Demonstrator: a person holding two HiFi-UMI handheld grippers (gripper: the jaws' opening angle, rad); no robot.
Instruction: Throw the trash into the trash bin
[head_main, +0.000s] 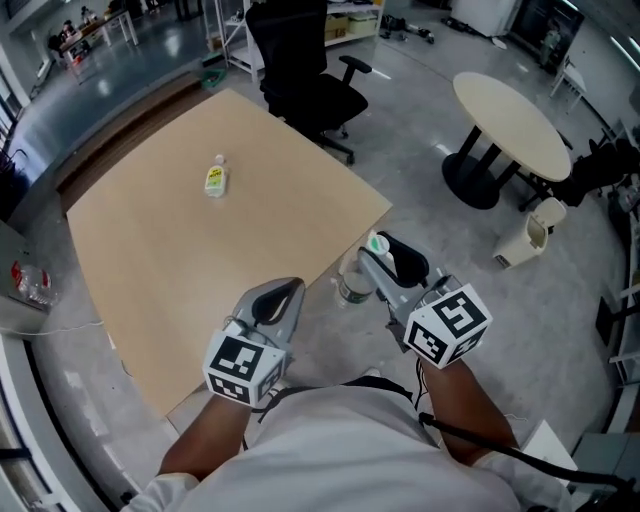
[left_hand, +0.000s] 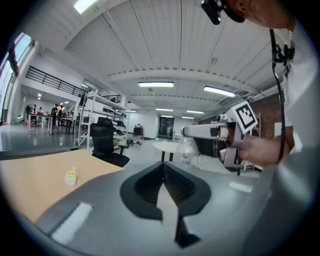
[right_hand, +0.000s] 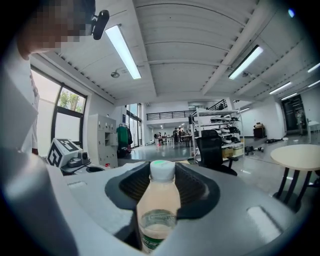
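Right tool (head_main: 385, 262) (right_hand: 160, 185) is pinching a clear bottle (head_main: 352, 285) (right_hand: 159, 200) with a pale green cap, its 2 jaws pressed on the bottle's sides below the neck. The bottle stands upright in the grip, with a little liquid in its lower part. This tool points nearly level, out past the near right edge of the bench (head_main: 200, 260), so the bottle hangs over the grey floor (head_main: 420, 200), not over the wood.

Left tool (head_main: 283, 290) (left_hand: 164, 167) is pressed together with nothing between its jaws. It points forward over the bench's near edge, just beside the right tool. Both forearms reach out from the bottom of the head view.

1 small bottle with a yellow label (head_main: 216, 177) (left_hand: 70, 176) sits alone toward the far side of the bench, well apart from both tools.

A white bin (head_main: 528, 238) stands on the floor to the right, beside the round table (head_main: 510, 120); what it holds cannot be made out. Open floor lies between the held bottle and the bin. A black office chair (head_main: 305, 75) stands at the bench's far corner.
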